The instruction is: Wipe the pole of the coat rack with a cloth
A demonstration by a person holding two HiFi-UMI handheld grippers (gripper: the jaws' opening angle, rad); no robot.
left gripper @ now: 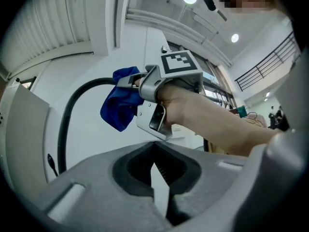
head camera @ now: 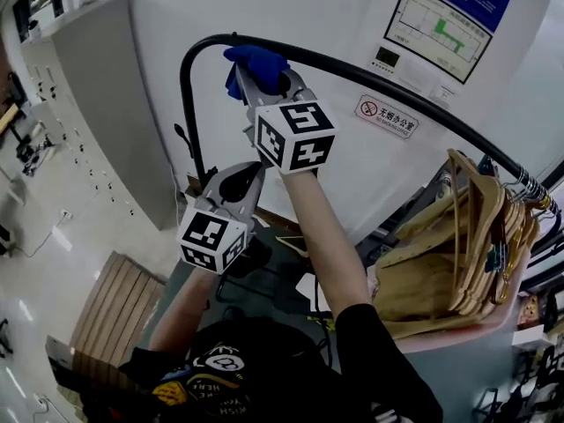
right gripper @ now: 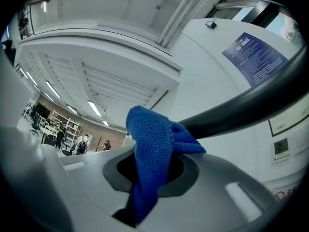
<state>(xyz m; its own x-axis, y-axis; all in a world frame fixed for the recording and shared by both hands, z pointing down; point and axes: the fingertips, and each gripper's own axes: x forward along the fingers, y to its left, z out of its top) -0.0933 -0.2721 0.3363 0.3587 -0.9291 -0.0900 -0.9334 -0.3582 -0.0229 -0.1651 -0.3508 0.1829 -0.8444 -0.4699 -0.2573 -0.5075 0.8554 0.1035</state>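
Observation:
The coat rack's black pole arches from a vertical post at the left across to the right. A blue cloth is pressed onto the pole just past its top bend, and my right gripper is shut on it. In the right gripper view the cloth hangs out of the jaws and drapes against the pole. My left gripper sits lower, under the right one, shut and empty, clear of the pole. From the left gripper view I see the cloth and the curved pole.
Several wooden hangers hang bunched at the pole's right end. A white wall with a no-smoking sign and a blue poster stands behind. A grey cabinet is at the left, a slatted wooden bench below.

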